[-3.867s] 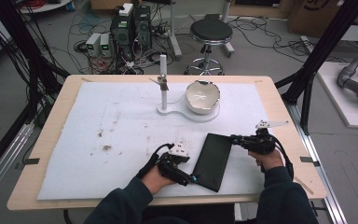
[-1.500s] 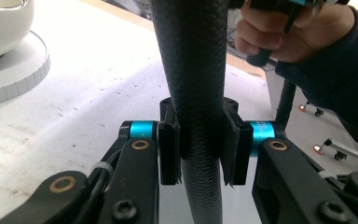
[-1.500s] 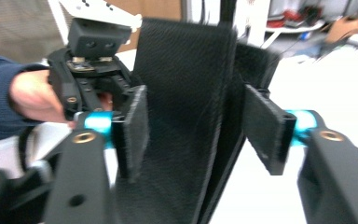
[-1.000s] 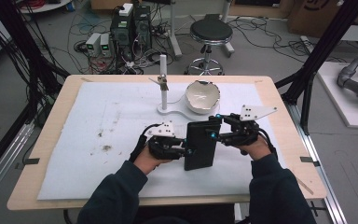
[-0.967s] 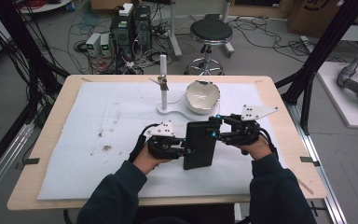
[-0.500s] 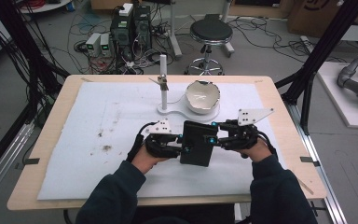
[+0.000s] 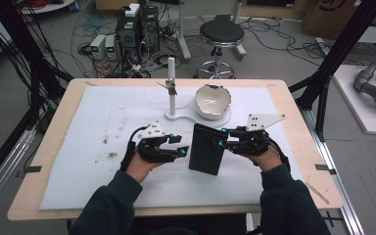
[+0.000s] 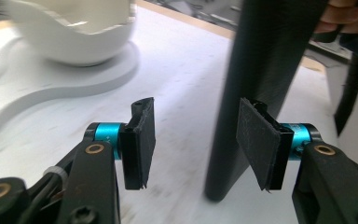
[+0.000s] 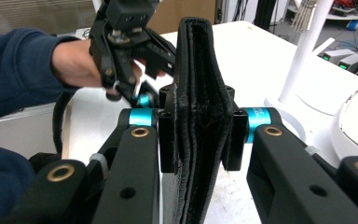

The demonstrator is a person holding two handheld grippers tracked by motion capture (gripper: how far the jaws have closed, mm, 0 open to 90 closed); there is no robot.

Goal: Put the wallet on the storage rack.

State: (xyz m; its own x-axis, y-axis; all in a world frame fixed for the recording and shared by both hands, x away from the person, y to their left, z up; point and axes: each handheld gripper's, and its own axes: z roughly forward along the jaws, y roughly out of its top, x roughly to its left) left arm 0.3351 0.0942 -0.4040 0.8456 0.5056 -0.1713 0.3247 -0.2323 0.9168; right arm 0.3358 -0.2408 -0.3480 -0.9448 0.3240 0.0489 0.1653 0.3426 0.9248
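A black folded case stands on edge on the white mat, near the middle of the table. My right gripper is shut on it. In the right gripper view its jaws have just been closing, and both pads press the sides of the case. My left gripper sits just left of the case, open and apart from it. Its jaws have just been opening. In the left gripper view the left gripper holds nothing, and the case's edge rises just beyond the right-hand pad.
A white bowl rests on a white base with an upright post, just behind the case. Dark specks lie on the mat to the left. The table's wooden edge runs at the right.
My left gripper has let go of the case and drawn back to the left. The case, held by both grippers before, now stays in the right gripper alone.
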